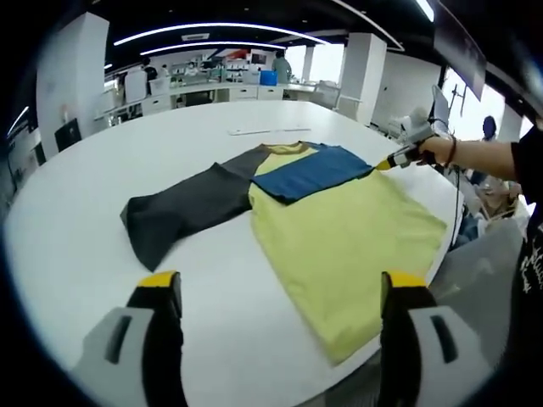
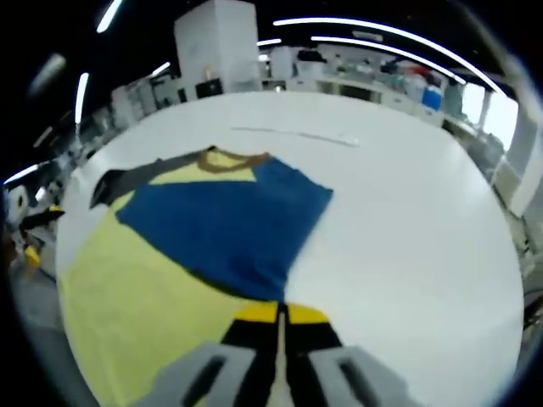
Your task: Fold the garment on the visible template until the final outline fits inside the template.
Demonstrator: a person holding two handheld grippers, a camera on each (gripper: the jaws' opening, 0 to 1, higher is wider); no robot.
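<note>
One sleeve folded: your right claw point(image 2: 277, 318) is clamped on the blue sleeve point(image 2: 229, 225) of the yellow shirt point(image 1: 348, 246); left claw point(image 1: 280, 297) gapes empty. Tugging could drag the shirt's hem off the white table point(image 1: 76, 246).

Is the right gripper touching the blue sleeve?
Touching: in the right gripper view, the right gripper is shut on the blue sleeve at its edge.

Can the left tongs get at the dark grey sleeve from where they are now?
Probably yes. The left tongs are open, and only bare white table lies between them and the grey sleeve, which is spread flat with nothing on it.
</note>
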